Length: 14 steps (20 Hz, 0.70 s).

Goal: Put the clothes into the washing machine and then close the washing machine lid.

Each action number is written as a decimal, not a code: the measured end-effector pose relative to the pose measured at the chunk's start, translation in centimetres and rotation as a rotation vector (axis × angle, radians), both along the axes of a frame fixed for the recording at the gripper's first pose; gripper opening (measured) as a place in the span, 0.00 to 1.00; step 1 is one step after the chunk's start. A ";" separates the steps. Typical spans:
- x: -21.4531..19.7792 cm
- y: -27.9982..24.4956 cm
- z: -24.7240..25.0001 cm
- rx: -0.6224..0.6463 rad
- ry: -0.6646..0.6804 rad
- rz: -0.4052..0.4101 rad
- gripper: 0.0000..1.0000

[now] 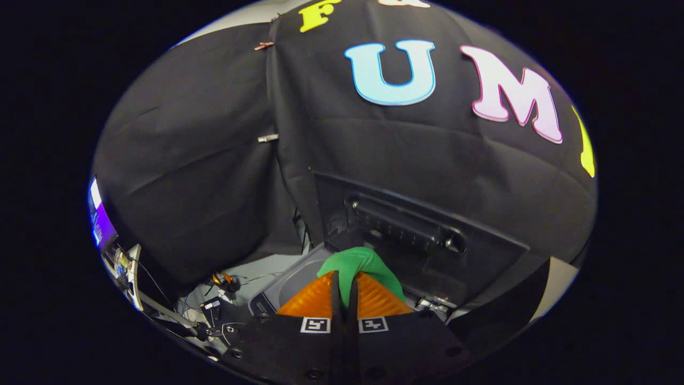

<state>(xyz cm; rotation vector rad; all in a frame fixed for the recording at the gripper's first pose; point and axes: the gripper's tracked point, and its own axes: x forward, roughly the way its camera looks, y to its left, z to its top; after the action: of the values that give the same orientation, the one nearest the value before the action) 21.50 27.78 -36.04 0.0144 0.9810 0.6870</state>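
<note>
Tool [344,291] fingers are pressed nearly together, pinching a bunched green cloth [360,263] whose bulk bulges out just ahead of and above the fingertips. Only a thin dark slit shows between the two fingers, with fabric caught in it.

Directly beyond the cloth stands the raised lid [422,235] of the washing machine, dark and tilted back against the booth wall, its handle bar running across it. Below the cloth and to the tool's left, the grey top panel [291,280] of the machine shows, with the curve of the tub opening at its edge; the tub itself is mostly hidden under the fingers and cloth.

The relation that matters: the cloth hangs forward of the tool, roughly over the opening and in front of the lid's inner face. Judging from this, the drop lies downward, not further forward, since the lid blocks travel ahead. How deep into the opening the cloth hangs cannot be told. Closing the lid appears to remain undone.
</note>
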 end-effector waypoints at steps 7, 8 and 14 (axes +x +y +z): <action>-0.8 -0.5 -3.8 -0.057 0.121 0.004 0.37; -0.8 -0.9 -4.5 -0.061 0.121 -0.007 0.52; -0.7 -0.3 -2.9 -0.018 0.107 0.006 0.99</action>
<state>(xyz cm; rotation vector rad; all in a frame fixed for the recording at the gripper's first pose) 20.83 27.50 -38.91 0.0329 1.0898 0.6888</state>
